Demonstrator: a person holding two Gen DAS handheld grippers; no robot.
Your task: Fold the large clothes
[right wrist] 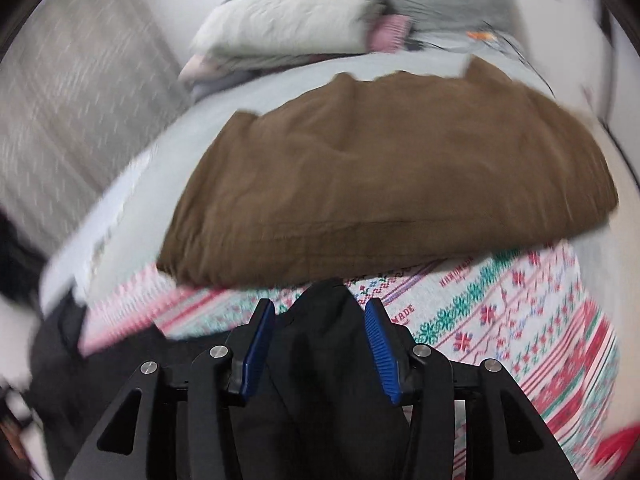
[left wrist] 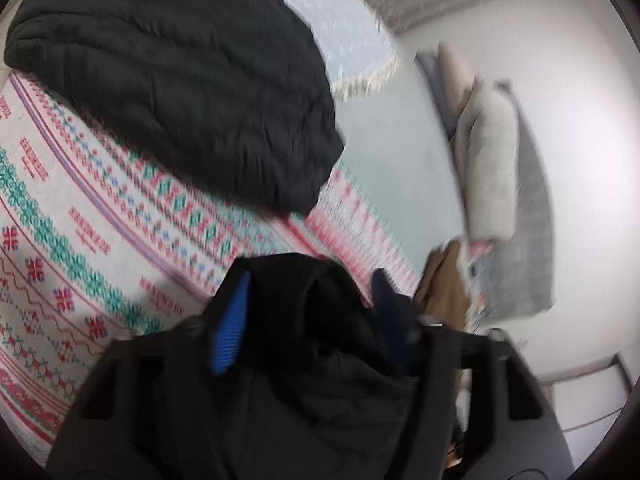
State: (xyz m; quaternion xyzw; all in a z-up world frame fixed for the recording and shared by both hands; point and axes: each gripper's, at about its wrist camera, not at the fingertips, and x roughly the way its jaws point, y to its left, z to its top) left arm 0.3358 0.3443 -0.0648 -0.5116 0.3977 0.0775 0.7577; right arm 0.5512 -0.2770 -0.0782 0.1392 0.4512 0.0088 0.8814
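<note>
In the left wrist view a black garment bunches between the blue pads of my left gripper, whose jaws stand apart and do not squeeze it. My right gripper is open too. A peak of the same black cloth stands loosely between its pads, with a gap at each side. Both grippers hang low over a white blanket patterned in red and green. A folded black quilted garment lies on it at upper left. A folded brown garment lies just beyond the right gripper.
Past the blanket lies a pale grey bedsheet. Folded light-coloured clothes are stacked on grey bedding near the wall, also in the right wrist view as a pale stack. A white-dotted fringed cloth lies behind the black quilted garment.
</note>
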